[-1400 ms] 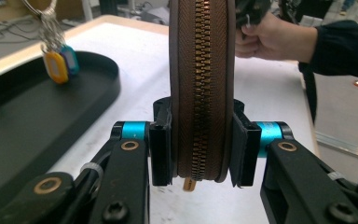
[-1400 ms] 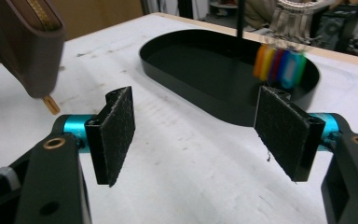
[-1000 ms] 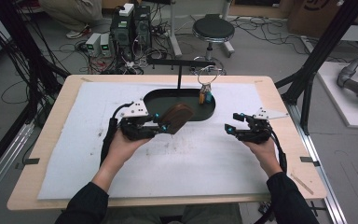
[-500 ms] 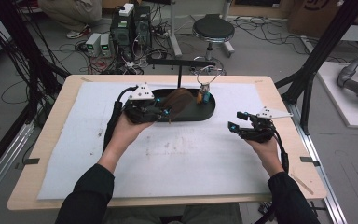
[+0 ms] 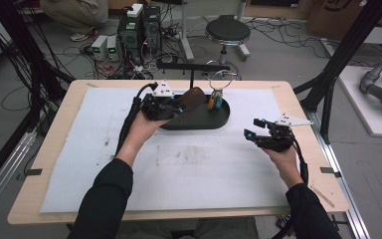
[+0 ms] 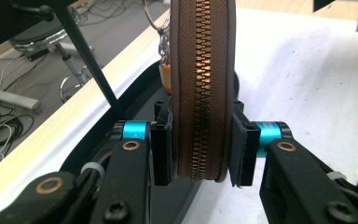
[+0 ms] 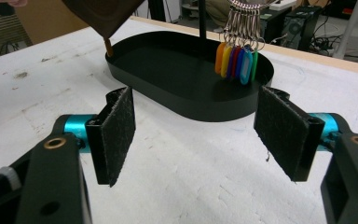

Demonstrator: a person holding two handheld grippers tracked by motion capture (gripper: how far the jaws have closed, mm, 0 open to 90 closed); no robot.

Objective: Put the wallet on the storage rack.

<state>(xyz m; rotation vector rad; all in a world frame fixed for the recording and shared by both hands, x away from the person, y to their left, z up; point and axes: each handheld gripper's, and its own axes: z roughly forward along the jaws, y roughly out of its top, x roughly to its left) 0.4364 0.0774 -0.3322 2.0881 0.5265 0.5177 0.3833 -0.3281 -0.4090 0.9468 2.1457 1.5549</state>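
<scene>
My left claw (image 6: 199, 158) is pinching the brown zip pouch (image 6: 200, 88) by its 2 flat sides, pads pressed against the leather with the brass zipper running straight up between them. Compared with a second ago, I have carried the pouch away from me: then it hung over the white mat (image 5: 94, 149) at the near edge of the black tray (image 5: 219, 122), and now, seen from the high view, my left claw (image 5: 166, 107) holds the pouch (image 5: 191, 98) above the left part of that tray, close to the upright post of the stand (image 5: 191, 79). That puts the pouch where I judge it belongs, so what remains is probably lowering it into the tray and letting go, keeping it clear of the bunch of coloured key tags (image 7: 237, 60) hanging from the ring at the tray's other end. My right claw (image 7: 200, 121) is spread wide with nothing between its pads, and has kept its place over the mat, well apart from the tray, its pads facing the tray's long side (image 7: 200, 109).
</scene>
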